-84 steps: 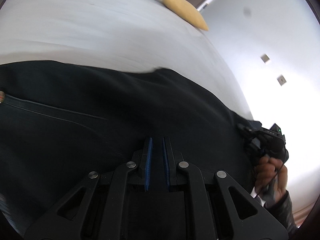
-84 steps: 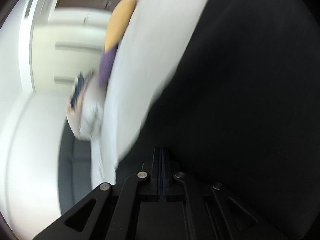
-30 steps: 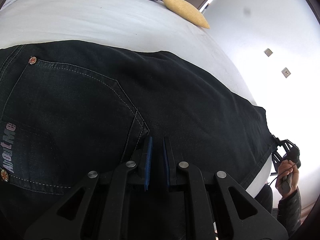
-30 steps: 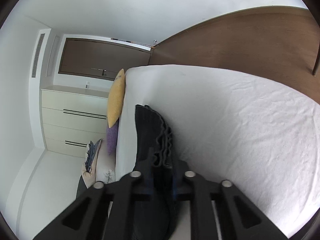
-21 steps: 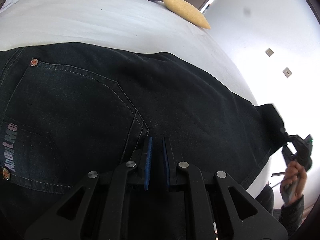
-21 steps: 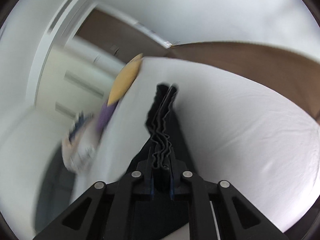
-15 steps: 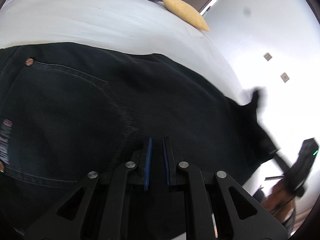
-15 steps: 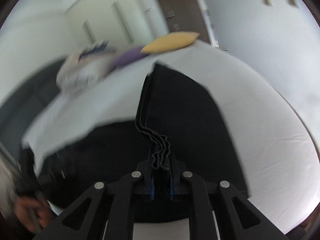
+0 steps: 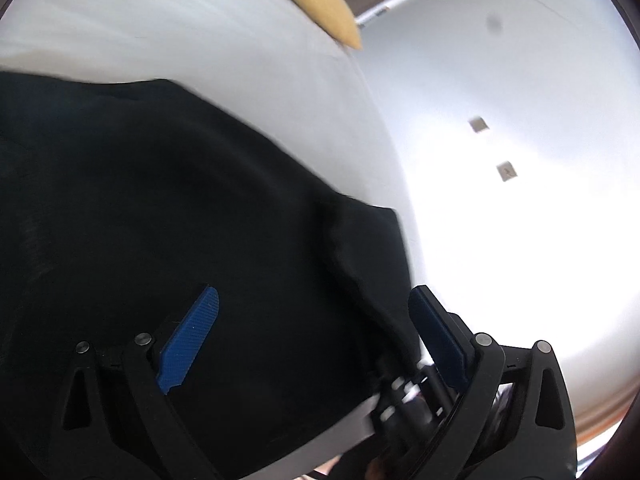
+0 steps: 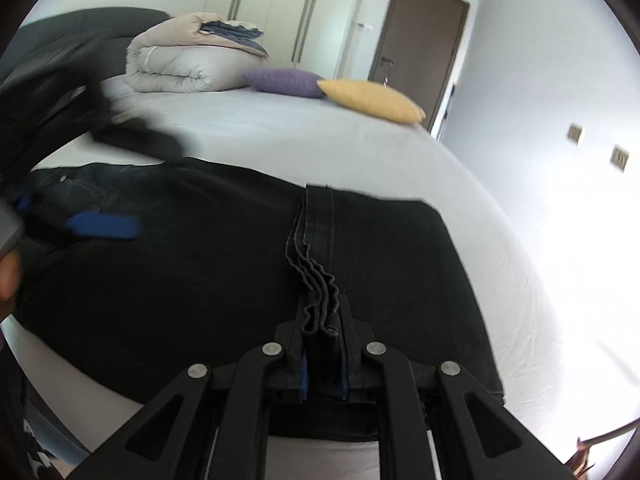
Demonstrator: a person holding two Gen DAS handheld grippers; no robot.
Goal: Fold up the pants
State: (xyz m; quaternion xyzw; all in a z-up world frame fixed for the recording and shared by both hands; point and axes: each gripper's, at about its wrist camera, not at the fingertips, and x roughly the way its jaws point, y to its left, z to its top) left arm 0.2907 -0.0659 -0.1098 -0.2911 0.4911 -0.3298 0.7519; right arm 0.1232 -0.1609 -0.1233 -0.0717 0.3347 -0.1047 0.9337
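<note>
I'm working in a bedroom of a home. A wide bed (image 10: 280, 132) with a plain white sheet fills most of what I see, and at its far end sit a purple cushion (image 10: 286, 82), a yellow cushion (image 10: 372, 100) and a rolled-up duvet (image 10: 180, 60). Behind them stand tall white wardrobe doors (image 10: 280, 12) with long handles, a brown door (image 10: 420, 28) beside them, and wall switches (image 10: 596, 144) on the pale wall to the right.

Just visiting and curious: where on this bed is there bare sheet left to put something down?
Bare sheet lies between the black pants and the purple pillow and yellow pillow, and along the right edge past the folded hem. The near side is crowded: right tongs clamp the hem, left tongs gape over the pants.
</note>
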